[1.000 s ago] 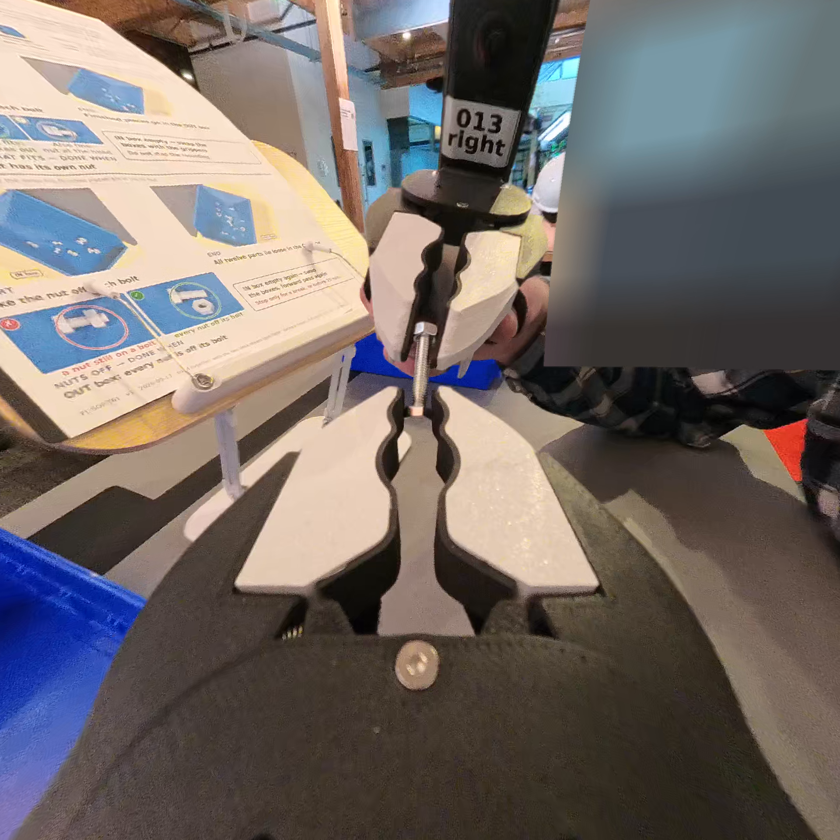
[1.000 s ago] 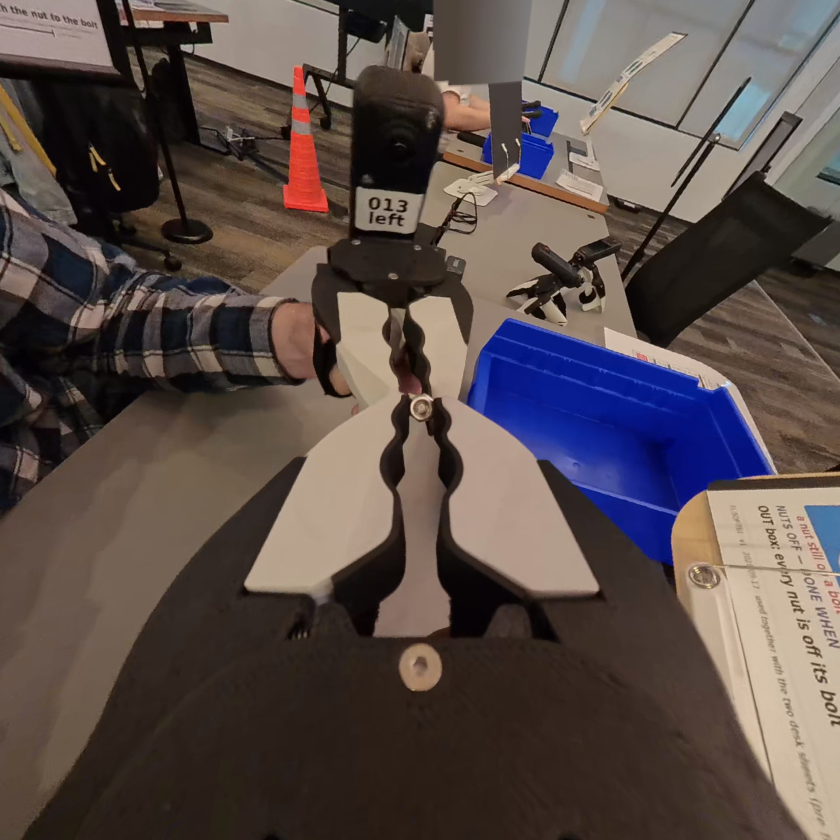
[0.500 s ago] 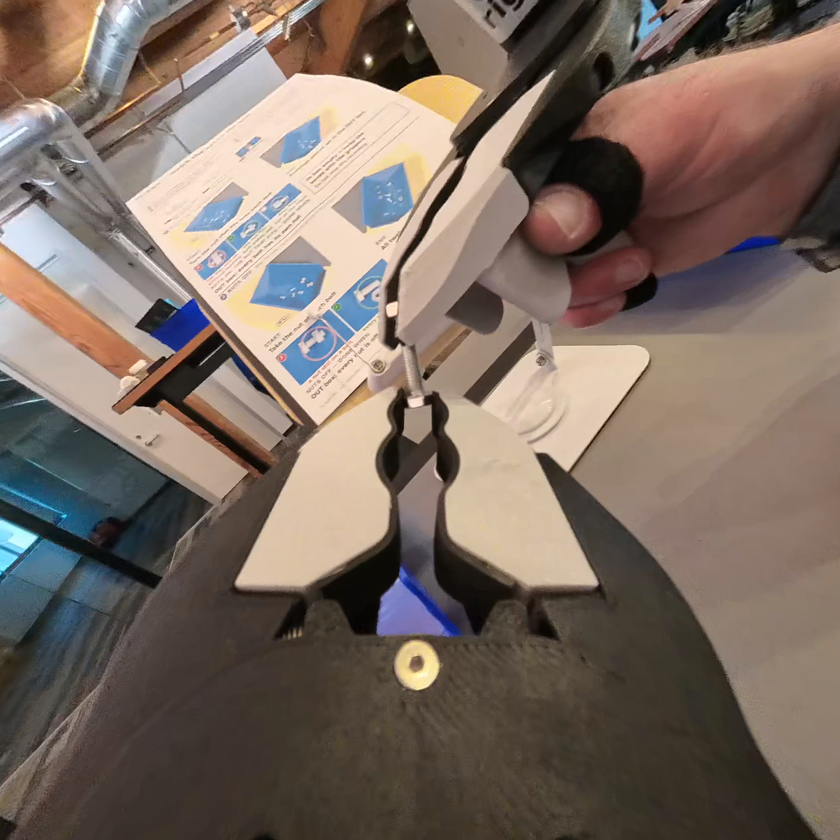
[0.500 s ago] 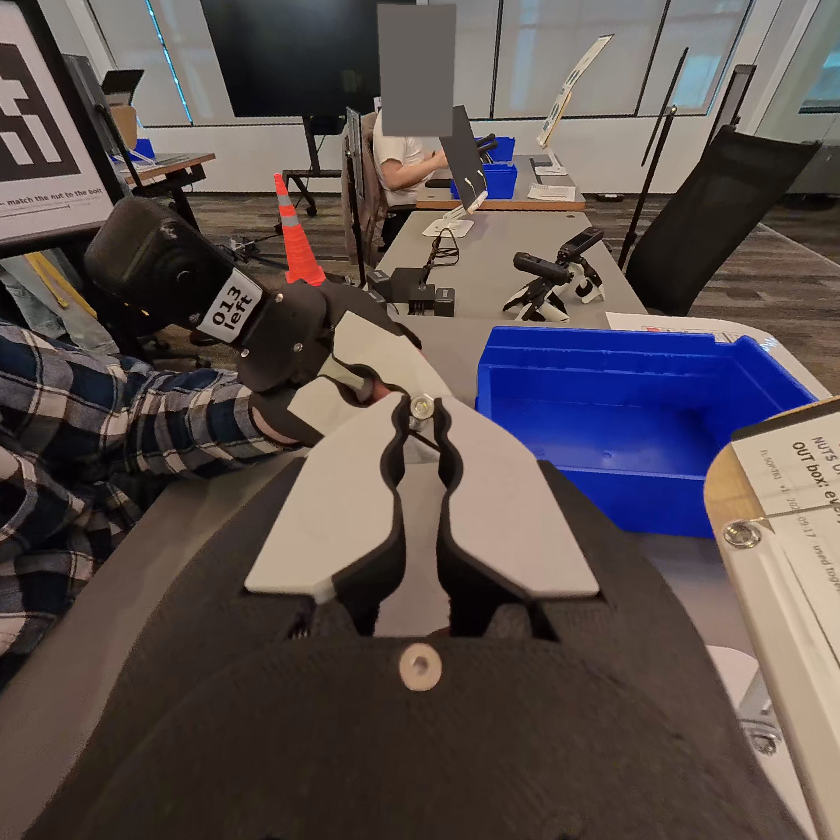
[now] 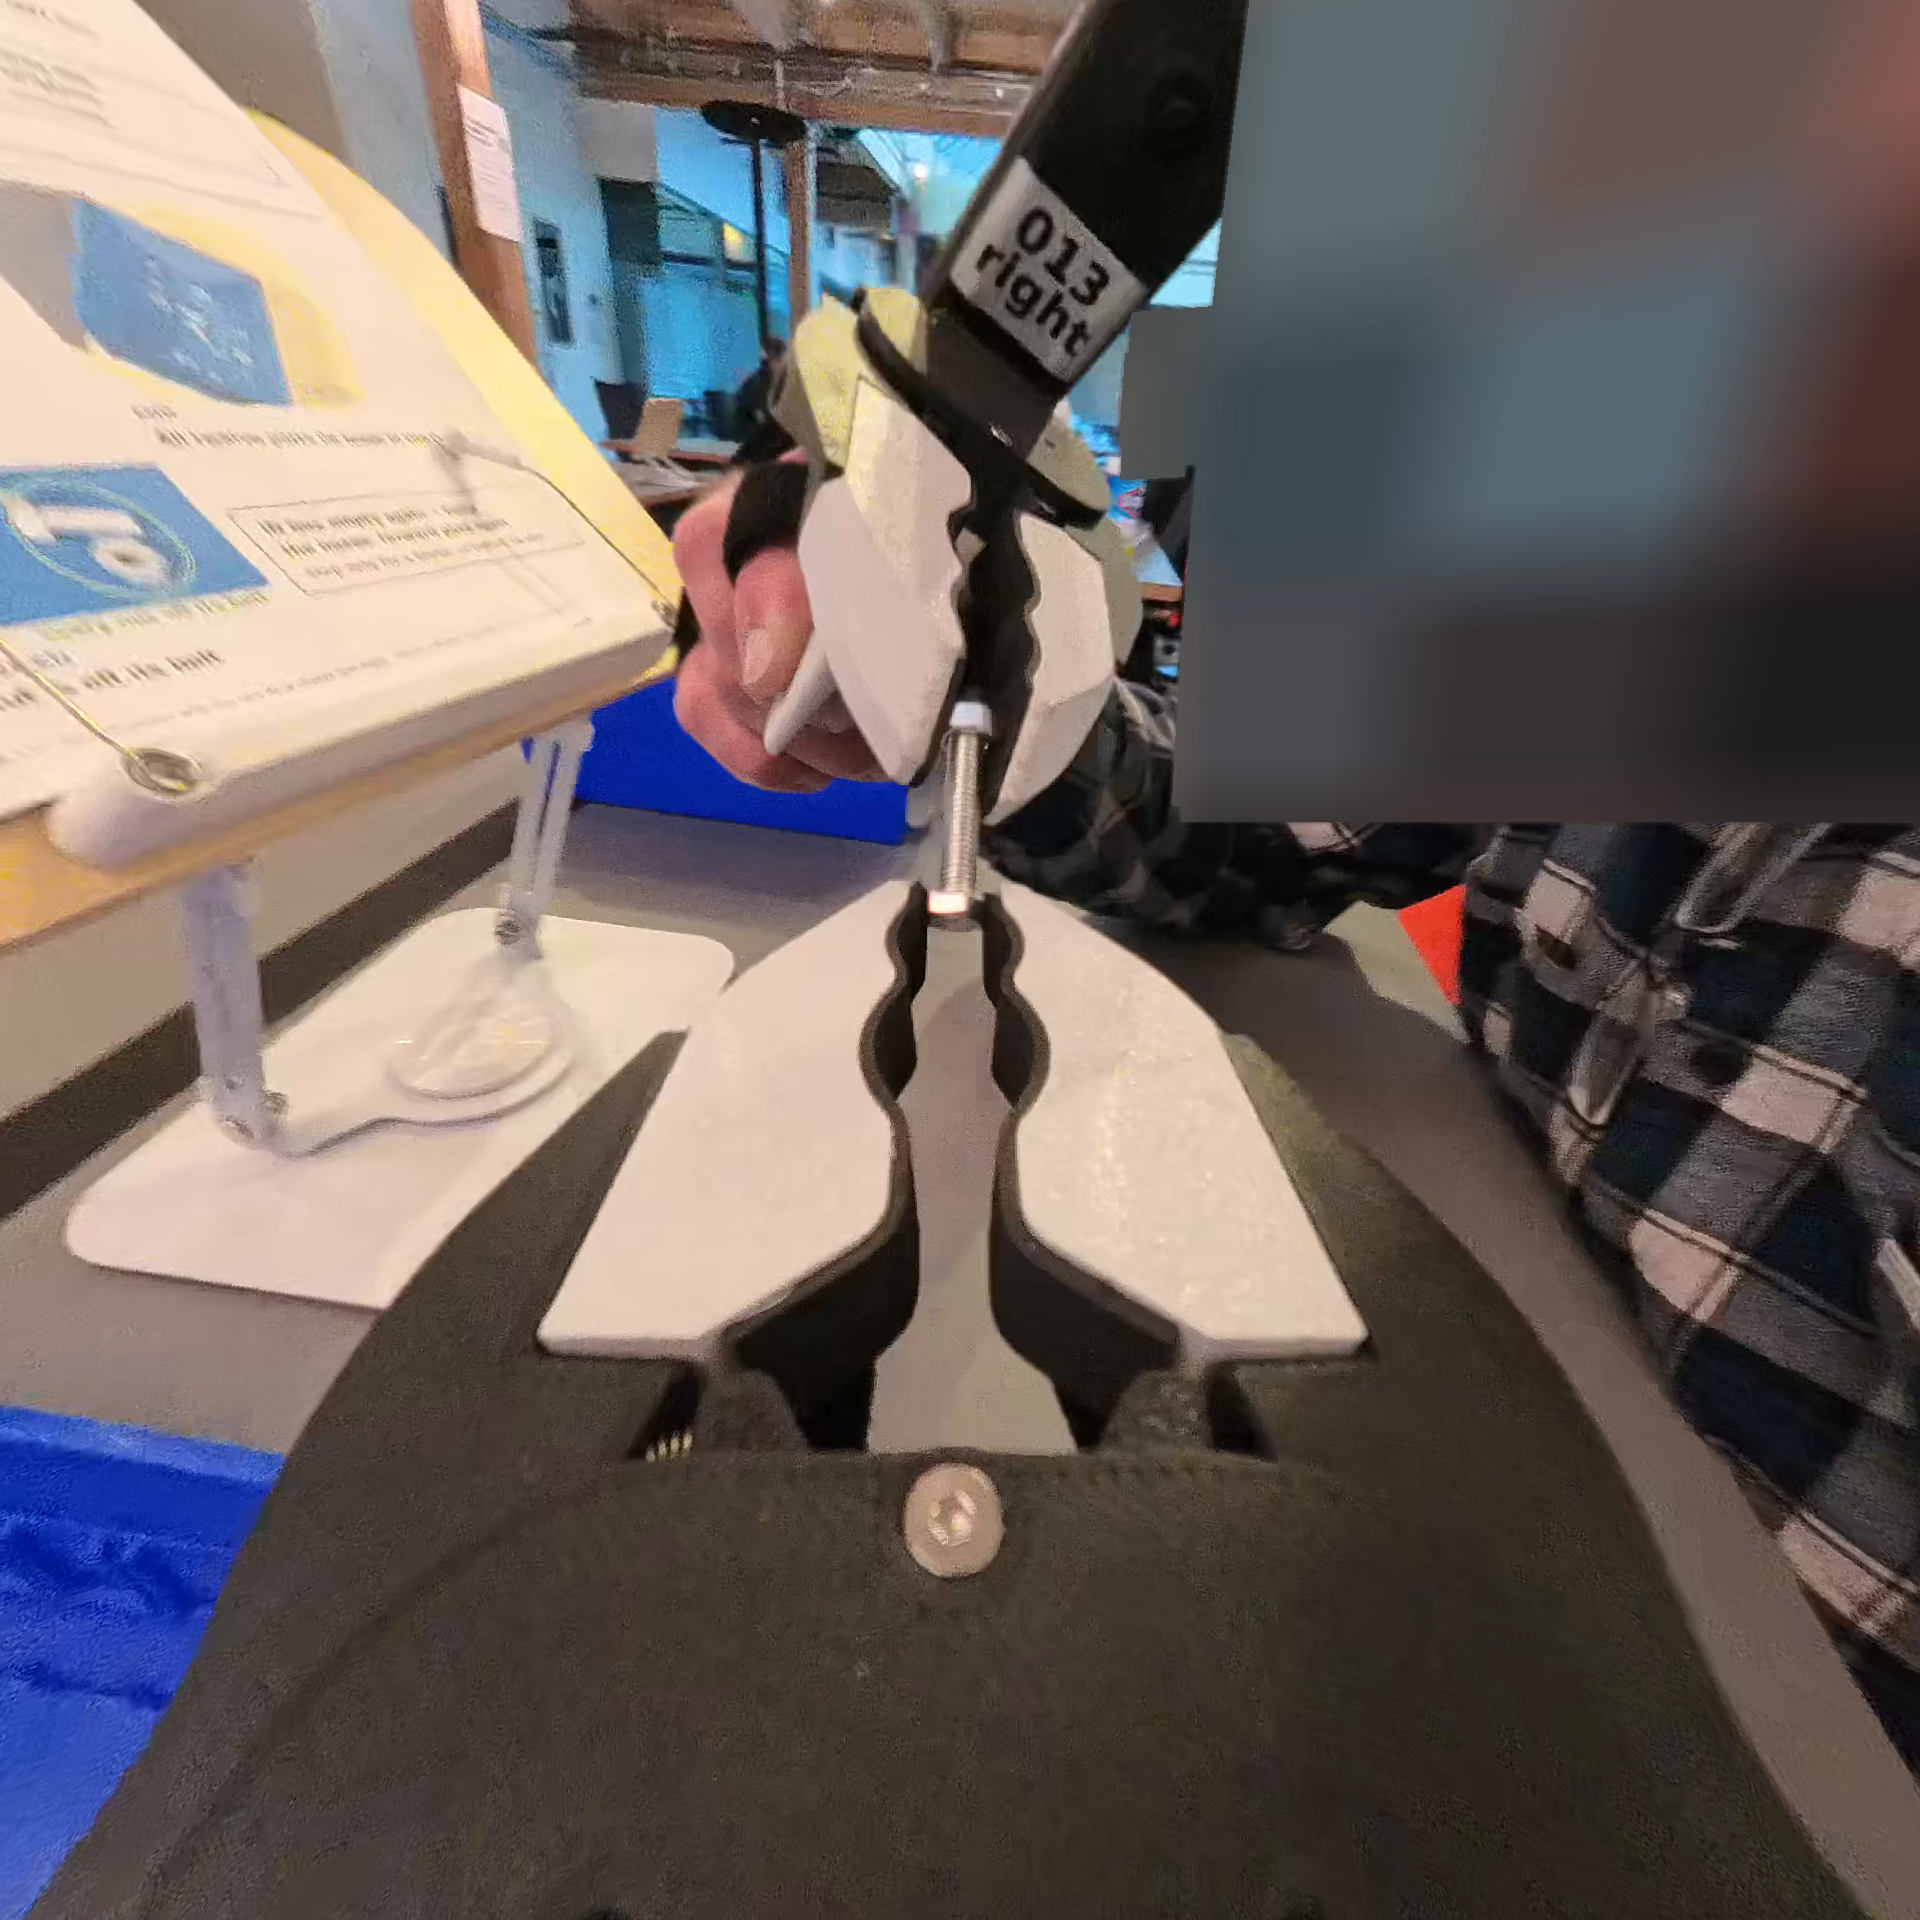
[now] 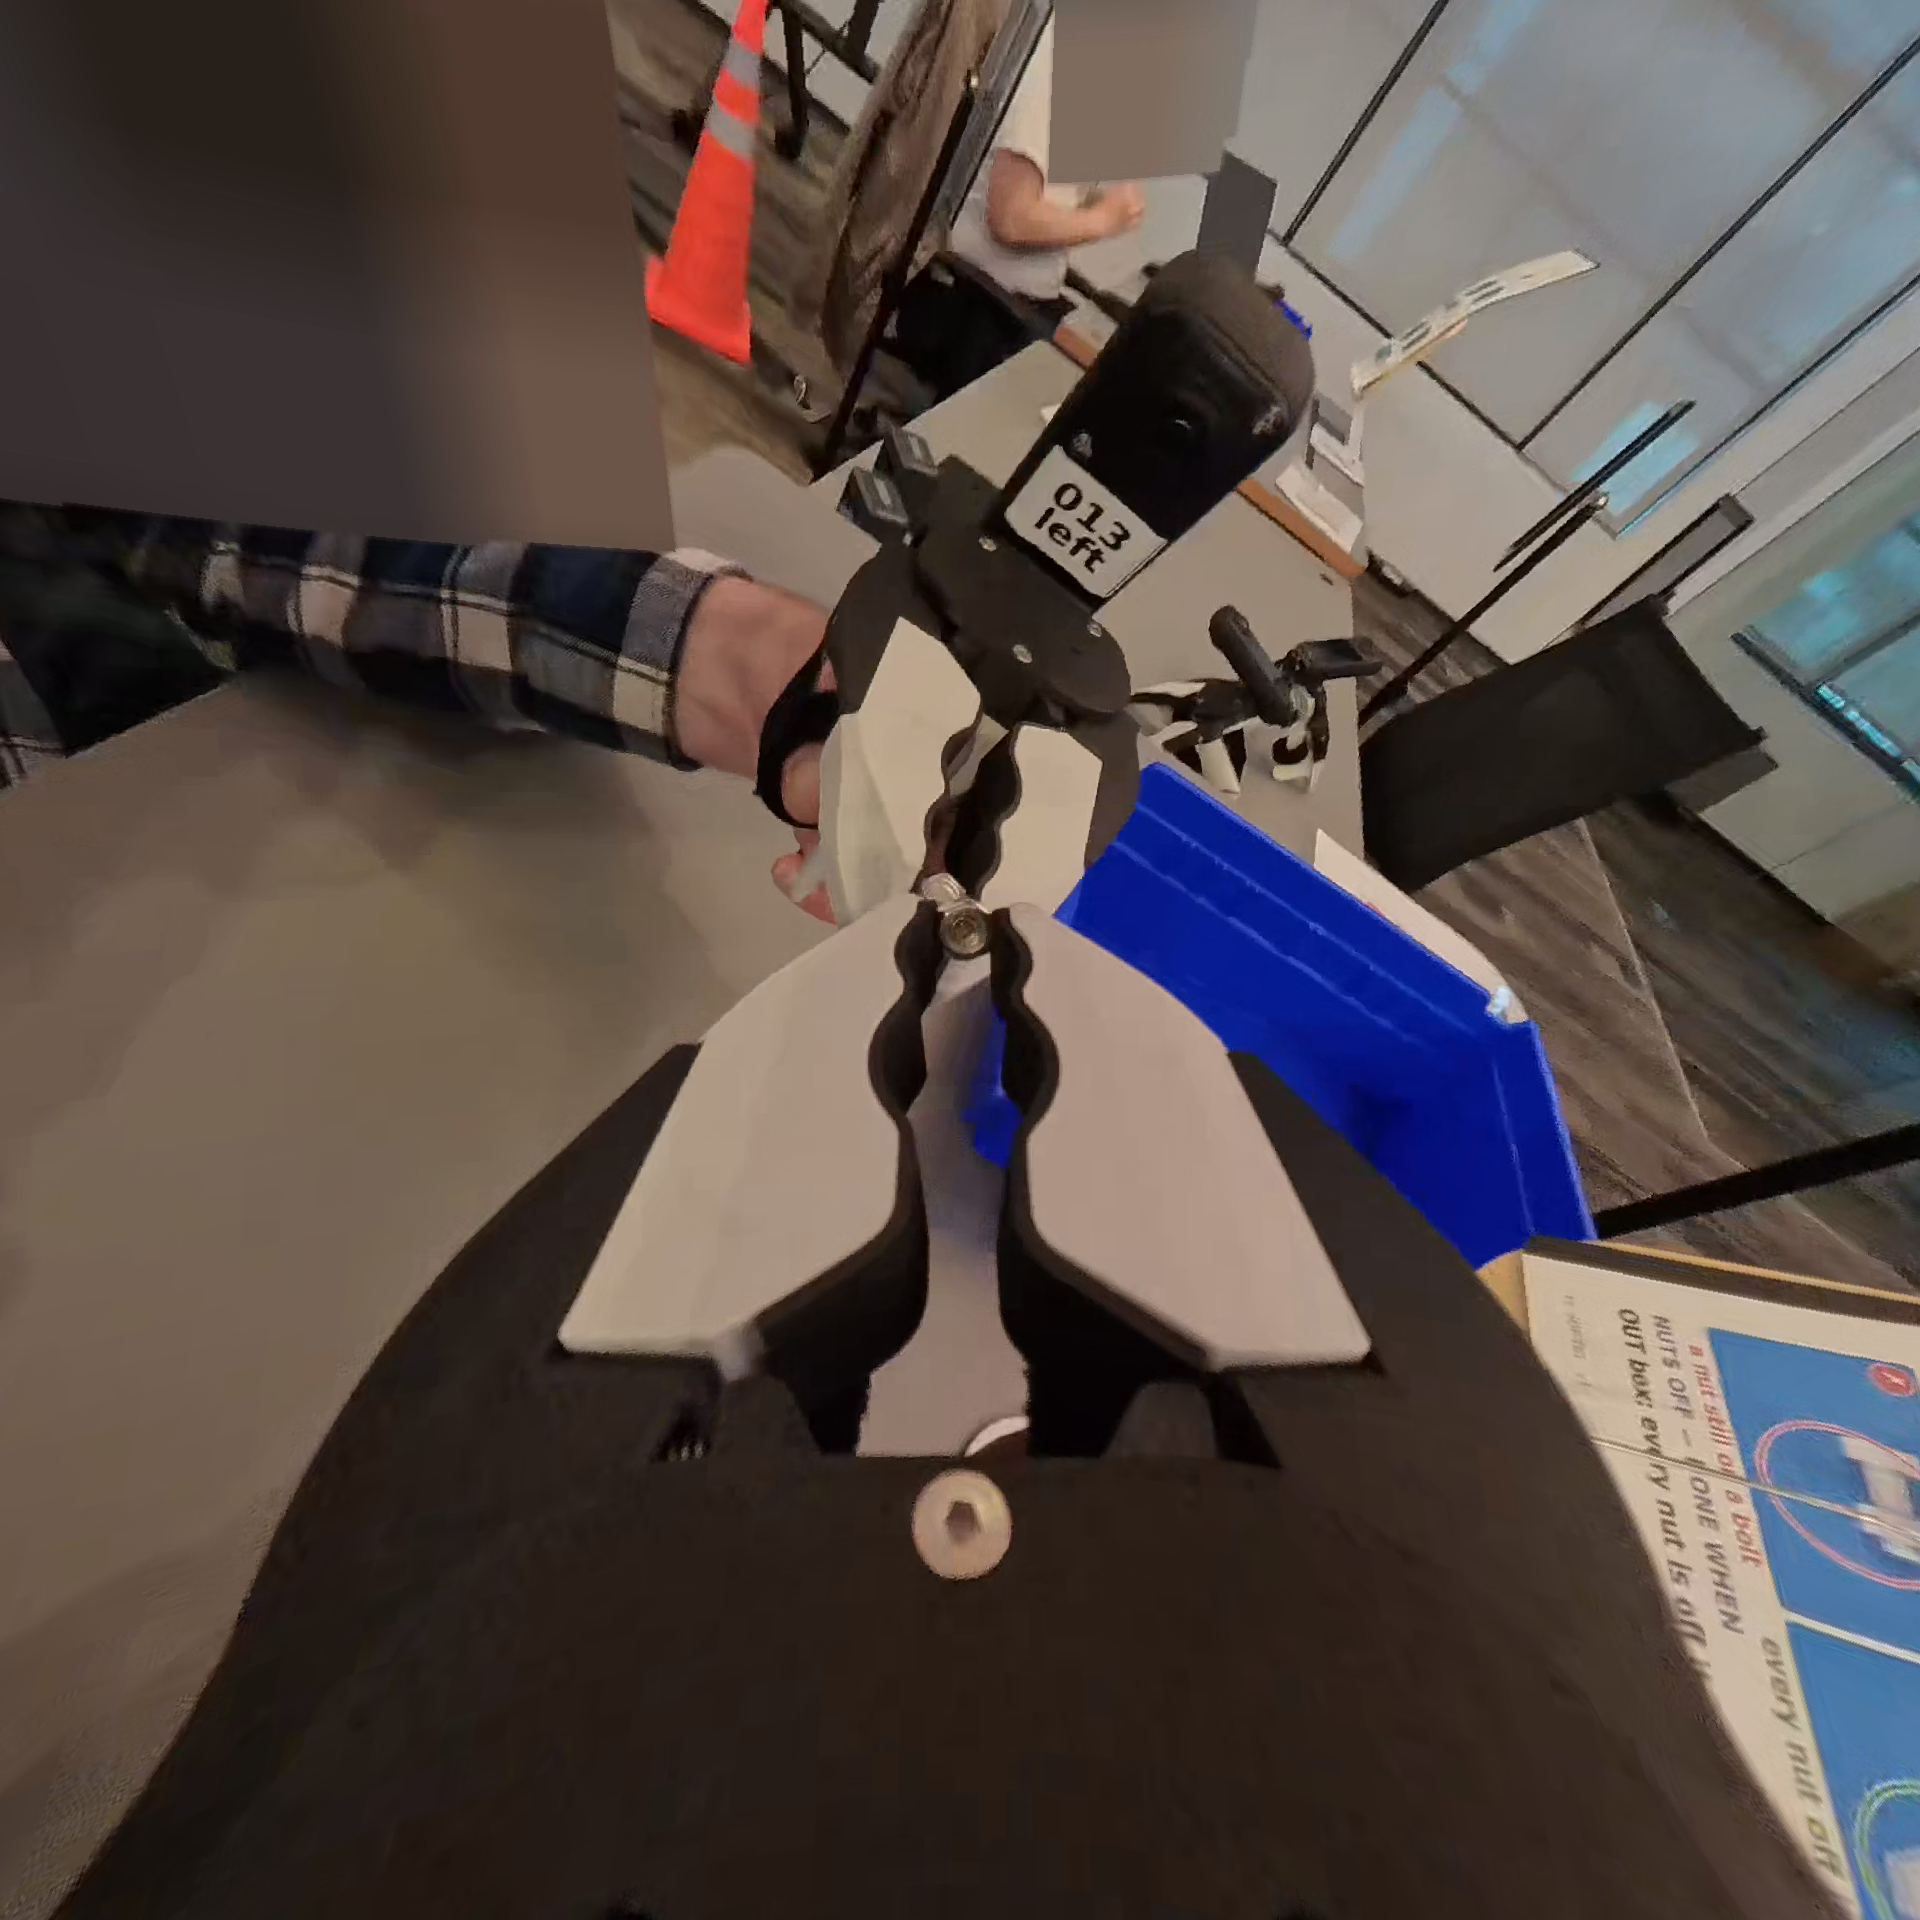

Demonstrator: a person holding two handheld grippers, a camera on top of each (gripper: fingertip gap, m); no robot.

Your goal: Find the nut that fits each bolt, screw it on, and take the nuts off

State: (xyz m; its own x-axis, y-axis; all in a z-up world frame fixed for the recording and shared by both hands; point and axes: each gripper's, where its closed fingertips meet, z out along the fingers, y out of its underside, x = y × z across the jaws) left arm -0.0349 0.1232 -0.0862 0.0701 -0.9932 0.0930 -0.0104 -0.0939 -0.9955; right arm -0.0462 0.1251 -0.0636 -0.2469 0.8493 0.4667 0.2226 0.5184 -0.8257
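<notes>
The bolt (image 5: 961,805) sat at frame centre in the left wrist view, a silver threaded shaft running nearly upright between the two tongs, in the air above the grey table (image 5: 665,862). Its lower end carried a nut (image 5: 951,902) pinched between the left tongs (image 5: 953,906) at their very tips, pads pressed on both sides. Its upper end, the head (image 5: 971,715), was clamped in the right tongs (image 5: 961,727), which came down from the upper middle of the frame.

In the right wrist view the bolt head (image 6: 964,928) appeared end-on at centre, gripped at the tips of the right tongs (image 6: 961,930), with the nut (image 6: 940,888) just beyond it in the left tongs (image 6: 940,883) (the shaft between them was mostly hidden from this angle). Both tongs were closed on the part, neither open.

A hand (image 5: 743,665) held the right tongs from centre left of the left view; a hand (image 6: 764,707) with a plaid sleeve (image 6: 436,634) held the left tongs at centre left of the right view.

A blue bin (image 6: 1340,997) stood on the table right of centre in the right view. An instruction sheet on a stand (image 5: 270,540) filled the upper left of the left view. An orange cone (image 6: 717,197) stood on the floor at the top of the right view.
</notes>
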